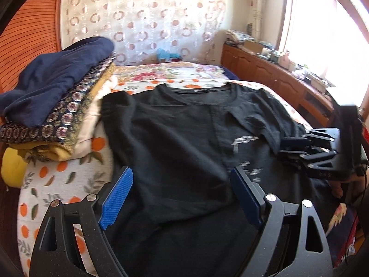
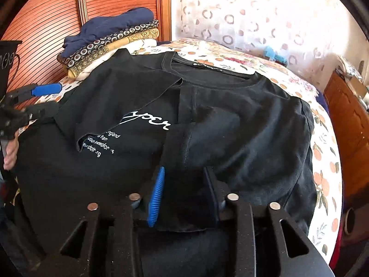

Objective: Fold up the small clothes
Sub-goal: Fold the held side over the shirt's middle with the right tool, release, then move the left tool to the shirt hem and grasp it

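Note:
A black T-shirt [image 1: 184,127] with white print lies flat on the bed, neck away from me, its sides folded in over the chest [image 2: 230,115]. My left gripper [image 1: 181,173] hovers wide open over the shirt's near left part, with nothing between its blue pads; the right wrist view shows it at the shirt's left edge [image 2: 49,101]. My right gripper [image 2: 184,170] stands part open on the shirt's near right fold. A flap of black cloth lies between its pads, which do not press it. The left wrist view shows it at the right [image 1: 283,147].
A stack of folded clothes [image 1: 57,106] topped by a navy garment sits at the bed's far left [image 2: 110,43]. The bed cover [image 1: 46,180] has an orange fruit print. A wooden cabinet [image 1: 265,71] runs along the right; a slatted wooden panel [image 2: 46,23] stands behind.

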Motion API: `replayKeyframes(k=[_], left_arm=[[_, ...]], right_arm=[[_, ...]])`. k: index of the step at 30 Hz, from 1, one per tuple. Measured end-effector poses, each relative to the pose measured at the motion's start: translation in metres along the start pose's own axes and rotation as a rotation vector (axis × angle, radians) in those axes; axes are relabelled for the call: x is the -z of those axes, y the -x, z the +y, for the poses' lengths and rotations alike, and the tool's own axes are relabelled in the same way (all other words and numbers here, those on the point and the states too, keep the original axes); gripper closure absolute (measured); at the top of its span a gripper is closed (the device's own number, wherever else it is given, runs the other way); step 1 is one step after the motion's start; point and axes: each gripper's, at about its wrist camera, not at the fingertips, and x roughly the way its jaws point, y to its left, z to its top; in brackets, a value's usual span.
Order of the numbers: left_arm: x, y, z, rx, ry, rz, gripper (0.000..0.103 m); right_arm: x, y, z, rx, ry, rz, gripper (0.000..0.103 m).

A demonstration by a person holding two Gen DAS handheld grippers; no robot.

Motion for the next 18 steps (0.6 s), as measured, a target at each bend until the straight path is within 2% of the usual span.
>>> replayKeyframes(k=[2, 4, 7, 9, 18], left_arm=[[0.0, -0.004, 0.009, -0.012, 0.0, 0.02, 0.016], [0.0, -0.013, 0.019, -0.023, -0.003, 0.059, 0.016], [0.004, -0.029, 0.028, -0.043, -0.013, 0.128, 0.016], [0.008, -0.036, 0.029, -0.048, -0.025, 0.163, 0.015], [0.01, -0.042, 0.017, -0.056, -0.071, 0.186, 0.001]], right_arm=[[0.002, -0.003, 0.0, 0.003, -0.013, -0.01, 0.057], [0.002, -0.003, 0.0, -0.034, -0.022, -0.01, 0.042], [0.001, -0.005, 0.009, -0.038, 0.023, 0.001, 0.033], [0.0, -0.007, 0.014, -0.012, 0.038, 0.002, 0.031], [0.003, -0.005, 0.008, -0.024, 0.019, -0.001, 0.029]])
